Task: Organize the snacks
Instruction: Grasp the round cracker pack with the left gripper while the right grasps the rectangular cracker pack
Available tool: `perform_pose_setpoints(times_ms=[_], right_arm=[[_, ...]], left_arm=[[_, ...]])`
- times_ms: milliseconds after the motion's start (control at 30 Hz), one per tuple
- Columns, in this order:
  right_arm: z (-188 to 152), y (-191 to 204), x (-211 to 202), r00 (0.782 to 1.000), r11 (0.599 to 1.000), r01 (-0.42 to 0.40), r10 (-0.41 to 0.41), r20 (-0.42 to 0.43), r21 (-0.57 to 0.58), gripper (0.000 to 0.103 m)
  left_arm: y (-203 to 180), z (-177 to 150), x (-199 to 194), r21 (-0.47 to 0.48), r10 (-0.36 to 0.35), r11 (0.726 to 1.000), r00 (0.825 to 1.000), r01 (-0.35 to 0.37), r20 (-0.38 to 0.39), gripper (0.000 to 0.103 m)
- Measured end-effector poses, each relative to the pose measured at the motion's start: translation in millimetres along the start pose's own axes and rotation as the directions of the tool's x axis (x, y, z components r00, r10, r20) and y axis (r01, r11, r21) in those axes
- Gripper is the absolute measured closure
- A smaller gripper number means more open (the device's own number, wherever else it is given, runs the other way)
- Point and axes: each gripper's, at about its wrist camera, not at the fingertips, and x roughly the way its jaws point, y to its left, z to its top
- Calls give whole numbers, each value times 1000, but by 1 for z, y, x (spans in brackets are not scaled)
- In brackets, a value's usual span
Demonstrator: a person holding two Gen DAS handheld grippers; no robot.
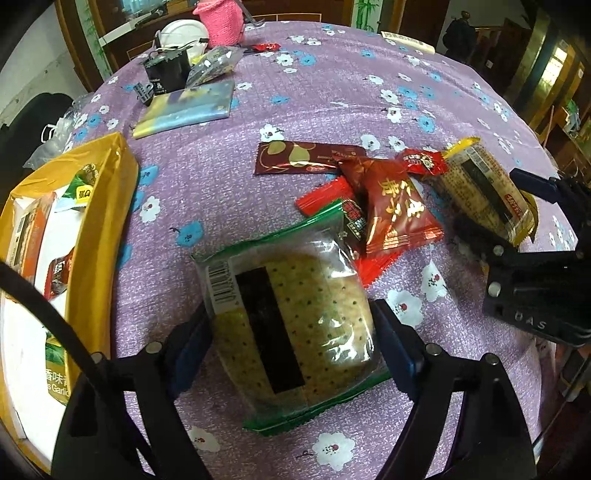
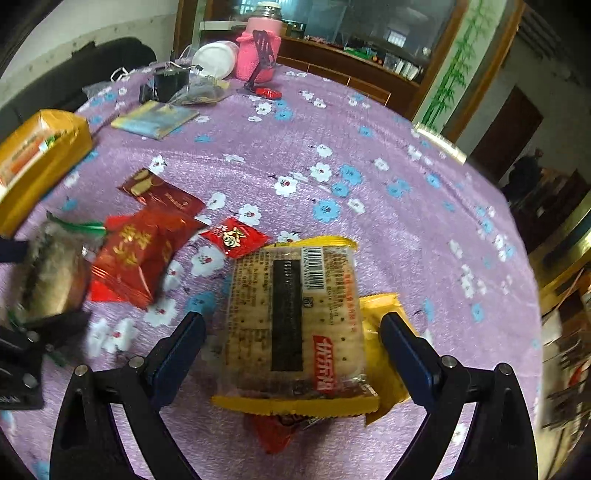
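Note:
My left gripper (image 1: 290,310) is shut on a green-edged cracker pack (image 1: 295,317), one blue pad against each long side. A yellow-edged cracker pack (image 2: 295,317) lies between the pads of my right gripper (image 2: 291,317); the jaws stand a little off it, open. It rests on another yellow wrapper (image 2: 380,332) and a red one (image 2: 277,428). Between the two packs lie a red bag with gold characters (image 1: 391,210), a small red sachet (image 2: 234,236) and a dark red flat packet (image 1: 295,158). An open yellow box (image 1: 96,221) holding snacks stands at the left.
On the purple flowered tablecloth (image 1: 332,92), at the far side, lie a pale blue-yellow booklet (image 1: 184,109), a black device (image 1: 166,72), a clear bag (image 1: 212,64), a white bowl (image 1: 183,31) and a pink knitted bottle cover (image 2: 258,51). A chair back (image 2: 103,51) stands behind.

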Motion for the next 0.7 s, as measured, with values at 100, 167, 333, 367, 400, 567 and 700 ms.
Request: perform_pose_setpoints(times_ms=[100,167,333,367,400,567,700], right_arm=[[-2,-1,-2,1000,1000,-9,9,19,-3,34],[-3,0,-3,999,1000,-16,17,34,-9,34],[0,-16,-13,971,967,-230,222,84,106,34],[0,-19,-16,961,955,-269,257,102,125,35],[1,-20,-19,952,945,-298,283,117,139,35],[2,-27,-27,909,892,-407,375,181,197,35],[2,-31,-28,894,868,-441,401,200,229,35]], left_arm=[[1,1,1,-10,15,1000,1000,-15,11,19],[2,1,0,-20,20,1000,999,-20,28,21],[6,-1,-2,-31,13,999,999,-11,43,26],[7,-2,-3,-31,10,999,999,-9,44,26],[7,-3,-4,-31,8,999,999,-7,44,26],[9,-8,-6,-25,8,1000,999,-7,38,26],[11,-7,-9,-34,-17,999,999,19,44,26]])
